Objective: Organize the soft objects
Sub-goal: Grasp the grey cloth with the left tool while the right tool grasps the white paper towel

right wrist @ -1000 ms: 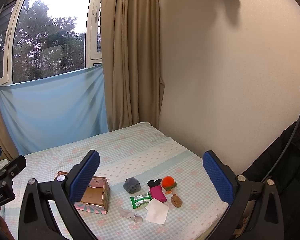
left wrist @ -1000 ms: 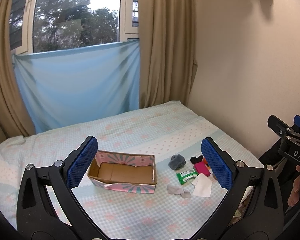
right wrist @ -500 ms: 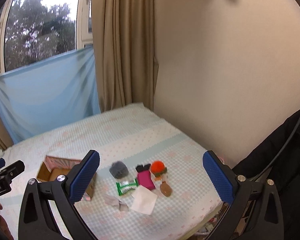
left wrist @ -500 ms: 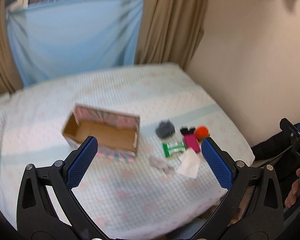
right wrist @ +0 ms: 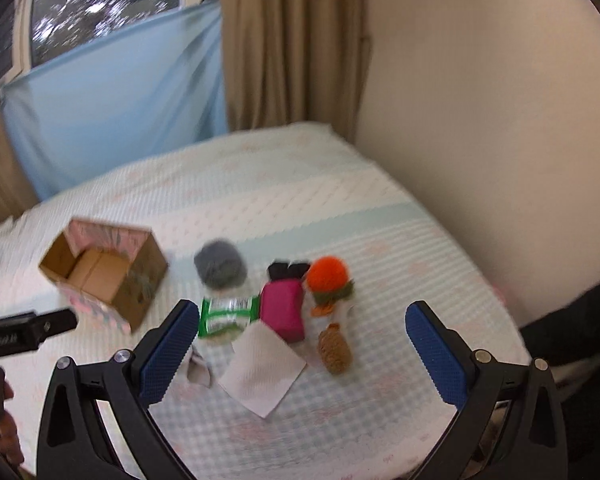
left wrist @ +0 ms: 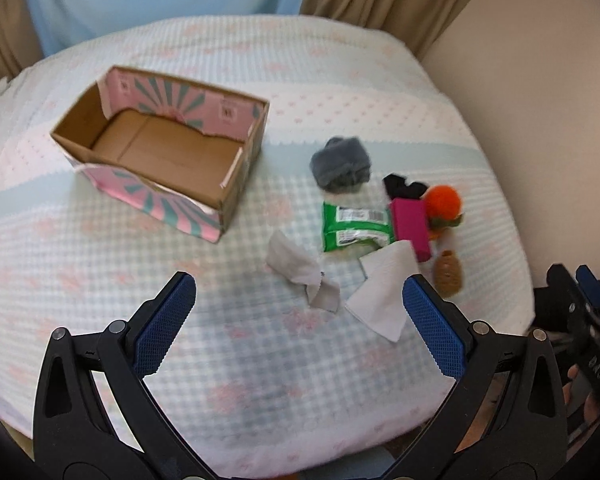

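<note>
Overhead-ish, both wrist views look down on a bed (left wrist: 260, 360) covered in a pale quilted spread, checked blue-white with faint pink motifs and a light blue band across it. Cream wall (right wrist: 480, 120) at 3 o'clock; tan curtains (right wrist: 292, 40) at 12; a blue cloth (right wrist: 120, 100) hung over the lower window (right wrist: 100, 0) at 10 to 11, trees blurred outside.

Left gripper (left wrist: 298, 308): tongs spread wide, nothing between the blue pads, poised above the near part of the bed. Right gripper (right wrist: 300, 336): likewise spread wide and empty, above the cluster of soft items.

Cardboard box (left wrist: 236, 176), open-topped, pink-and-teal printed sides, empty, sits at 10 o'clock in the left view, apart from the cluster.

Cluster at 2 o'clock of that view: grey fuzzy bundle (left wrist: 340, 164) farthest; black piece (left wrist: 400, 188) beside an orange pom-pom toy (left wrist: 444, 202); magenta block (left wrist: 412, 228) touching a green wipes packet (left wrist: 354, 228); white napkin (left wrist: 384, 296) nearest, overlapping the packet's corner; crumpled grey cloth (left wrist: 300, 270) at its 9 o'clock; brown knitted piece (left wrist: 448, 274) at its 3.

Both views motion-blurred. Dark garment (right wrist: 580, 320) at the bed's right edge.
</note>
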`<act>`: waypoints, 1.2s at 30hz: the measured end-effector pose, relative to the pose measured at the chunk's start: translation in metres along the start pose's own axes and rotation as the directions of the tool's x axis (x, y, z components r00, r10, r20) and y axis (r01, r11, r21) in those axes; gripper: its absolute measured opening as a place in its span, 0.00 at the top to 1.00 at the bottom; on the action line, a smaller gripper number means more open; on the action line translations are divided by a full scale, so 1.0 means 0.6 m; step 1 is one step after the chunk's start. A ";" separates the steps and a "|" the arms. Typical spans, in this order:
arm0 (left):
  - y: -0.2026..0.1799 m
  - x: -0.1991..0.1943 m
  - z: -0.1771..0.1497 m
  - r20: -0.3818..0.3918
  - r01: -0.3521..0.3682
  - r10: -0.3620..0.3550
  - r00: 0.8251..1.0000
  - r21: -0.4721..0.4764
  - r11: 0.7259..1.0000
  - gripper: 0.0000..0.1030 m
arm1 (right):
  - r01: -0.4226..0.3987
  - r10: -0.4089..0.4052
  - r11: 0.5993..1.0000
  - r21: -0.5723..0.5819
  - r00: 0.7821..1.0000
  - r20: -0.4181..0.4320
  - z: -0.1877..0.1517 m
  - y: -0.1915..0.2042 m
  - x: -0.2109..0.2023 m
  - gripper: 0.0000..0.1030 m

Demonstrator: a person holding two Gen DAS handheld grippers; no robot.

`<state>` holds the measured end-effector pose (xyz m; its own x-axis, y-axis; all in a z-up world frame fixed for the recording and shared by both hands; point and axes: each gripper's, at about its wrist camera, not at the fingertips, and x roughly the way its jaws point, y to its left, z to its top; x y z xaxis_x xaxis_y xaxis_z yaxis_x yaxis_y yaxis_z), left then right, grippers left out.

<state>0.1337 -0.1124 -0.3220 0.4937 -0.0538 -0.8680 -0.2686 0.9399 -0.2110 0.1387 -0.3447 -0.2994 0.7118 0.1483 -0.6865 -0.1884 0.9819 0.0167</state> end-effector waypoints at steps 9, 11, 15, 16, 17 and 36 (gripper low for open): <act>-0.023 0.160 -0.019 -0.053 -0.057 0.056 0.997 -0.012 0.998 0.02 | -0.166 0.149 0.977 -0.132 0.980 -0.130 -0.084 0.014 0.160 0.00; -0.024 0.198 -0.024 -0.075 -0.062 0.061 0.995 -0.020 0.998 0.03 | -0.197 0.173 0.968 -0.158 0.972 -0.158 -0.103 0.022 0.196 0.00; -0.020 0.263 -0.037 -0.116 -0.075 0.070 0.991 -0.037 0.996 0.09 | -0.225 0.184 0.952 -0.208 0.963 -0.198 -0.129 0.031 0.260 0.00; -0.018 0.276 -0.040 -0.123 -0.077 0.072 0.990 -0.040 0.996 0.09 | -0.230 0.186 0.949 -0.217 0.961 -0.204 -0.134 0.033 0.275 0.00; -0.016 0.285 -0.043 -0.126 -0.082 0.076 0.989 -0.041 0.996 0.10 | -0.240 0.192 0.945 -0.223 0.958 -0.214 -0.140 0.035 0.290 0.00; -0.037 0.352 -0.051 -0.128 -0.151 0.164 0.978 0.107 0.983 0.81 | -0.245 0.181 0.942 -0.228 0.946 -0.268 -0.173 0.063 0.349 0.50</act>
<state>0.2186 -0.1551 -0.5146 0.3328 0.0586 -0.9412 -0.2505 0.9677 -0.0283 0.2105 -0.2887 -0.5182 0.4580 0.2863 -0.8416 -0.5061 0.8623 0.0180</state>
